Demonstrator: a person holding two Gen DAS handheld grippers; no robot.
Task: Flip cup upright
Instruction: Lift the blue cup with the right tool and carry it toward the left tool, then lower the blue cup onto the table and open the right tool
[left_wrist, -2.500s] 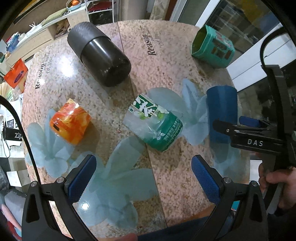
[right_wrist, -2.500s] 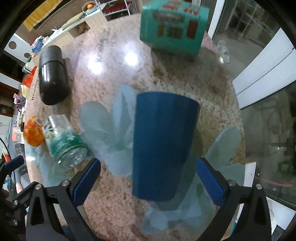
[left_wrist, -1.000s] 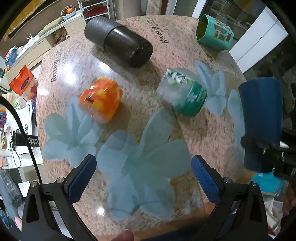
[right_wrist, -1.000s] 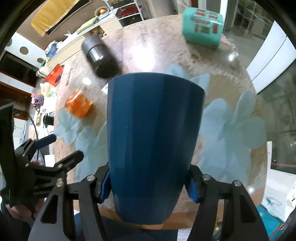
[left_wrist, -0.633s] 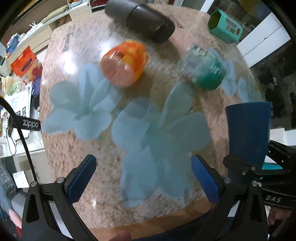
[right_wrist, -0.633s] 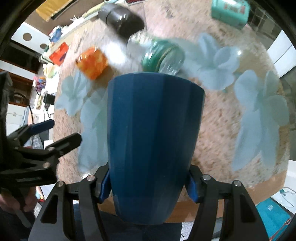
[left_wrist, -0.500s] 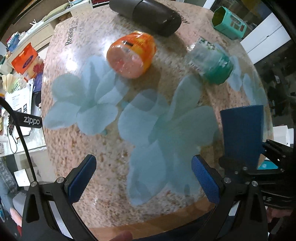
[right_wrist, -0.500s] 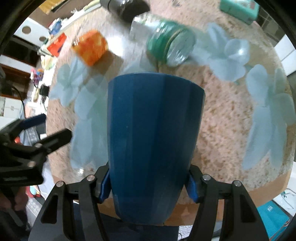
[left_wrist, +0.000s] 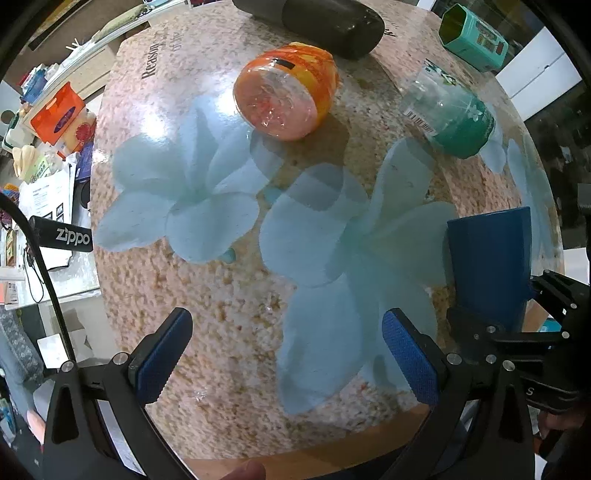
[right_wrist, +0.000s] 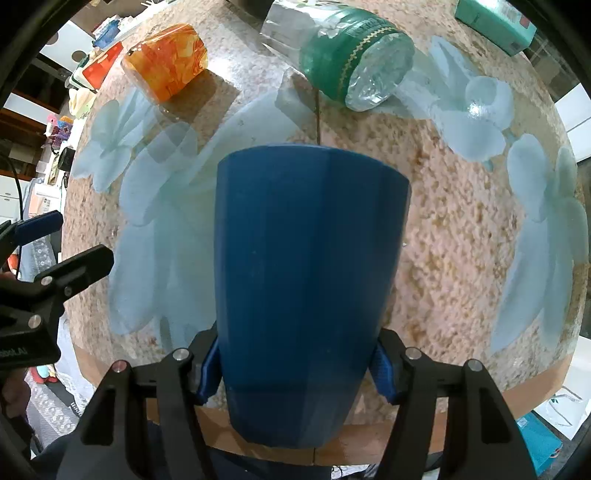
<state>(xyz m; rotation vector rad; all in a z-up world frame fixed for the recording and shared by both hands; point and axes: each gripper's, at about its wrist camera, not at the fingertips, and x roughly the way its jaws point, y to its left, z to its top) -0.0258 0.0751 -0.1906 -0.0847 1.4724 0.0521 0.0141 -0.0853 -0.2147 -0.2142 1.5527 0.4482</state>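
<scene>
A dark blue faceted cup (right_wrist: 306, 280) fills the right wrist view, its wide end pointing away from the camera over the round table (right_wrist: 454, 236). My right gripper (right_wrist: 295, 373) is shut on the cup near its narrow end. The cup also shows at the right of the left wrist view (left_wrist: 489, 266), held over the table's near right edge. My left gripper (left_wrist: 284, 354) is open and empty above the near part of the table (left_wrist: 229, 295). Whether the cup touches the table is not clear.
An orange cup (left_wrist: 286, 90) and a green-labelled clear cup (left_wrist: 448, 112) lie on their sides further back. A black cylinder (left_wrist: 317, 11) and a teal box (left_wrist: 474, 35) lie at the far edge. Cluttered shelves stand to the left.
My right gripper closed on the blue cup, lifted it off the table and carried it toward the near edge. My left gripper drew back and stayed open.
</scene>
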